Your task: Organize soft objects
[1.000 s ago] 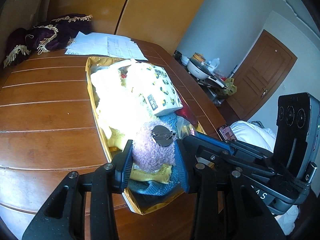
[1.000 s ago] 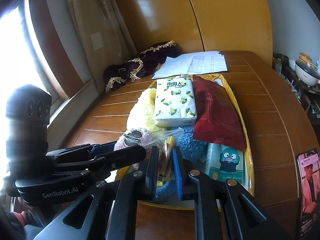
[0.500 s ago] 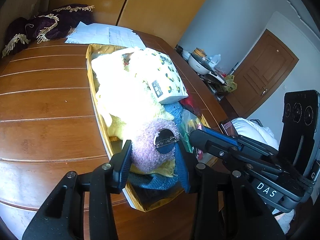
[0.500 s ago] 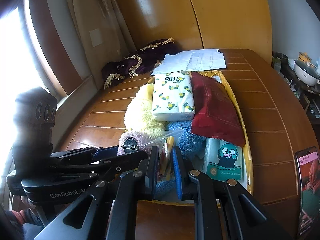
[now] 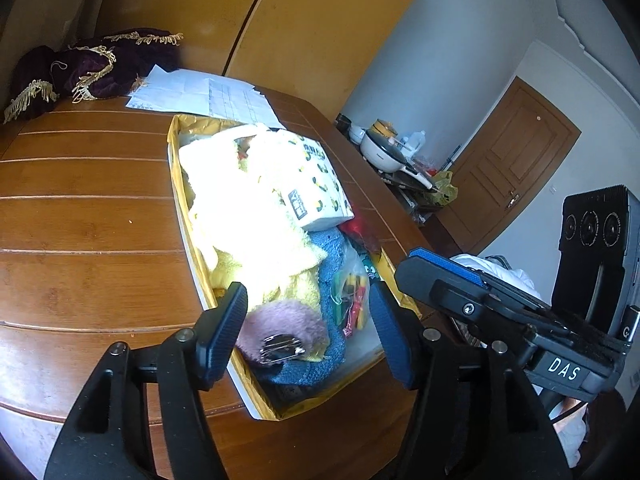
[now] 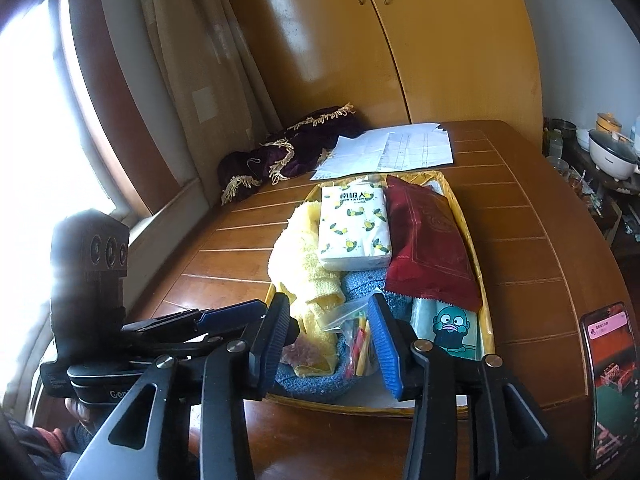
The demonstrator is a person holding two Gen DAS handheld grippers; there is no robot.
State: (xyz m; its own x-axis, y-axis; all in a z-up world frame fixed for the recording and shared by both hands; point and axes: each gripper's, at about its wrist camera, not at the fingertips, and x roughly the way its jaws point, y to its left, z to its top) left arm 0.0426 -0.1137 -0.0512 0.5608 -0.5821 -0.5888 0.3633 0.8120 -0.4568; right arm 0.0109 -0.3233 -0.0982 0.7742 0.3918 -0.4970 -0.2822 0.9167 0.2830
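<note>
Both grippers hang over the near end of the yellow-lined tray (image 6: 460,208) on the wooden worktop (image 5: 88,224), and neither grips anything. The left gripper (image 5: 310,334) has its fingers spread wide, framing the pink fluffy hair clip (image 5: 280,330), which lies loose in the tray on the blue towel (image 5: 320,372) without touching either pad. The right gripper (image 6: 332,340) also has its fingers apart, straddling a clear bag of coloured bits (image 6: 354,334) with gaps on both sides. Further into the tray lie a yellow towel (image 6: 300,264), a lemon-print tissue pack (image 6: 354,232), a dark red packet (image 6: 428,256) and a cartoon tissue pack (image 6: 450,330)
</note>
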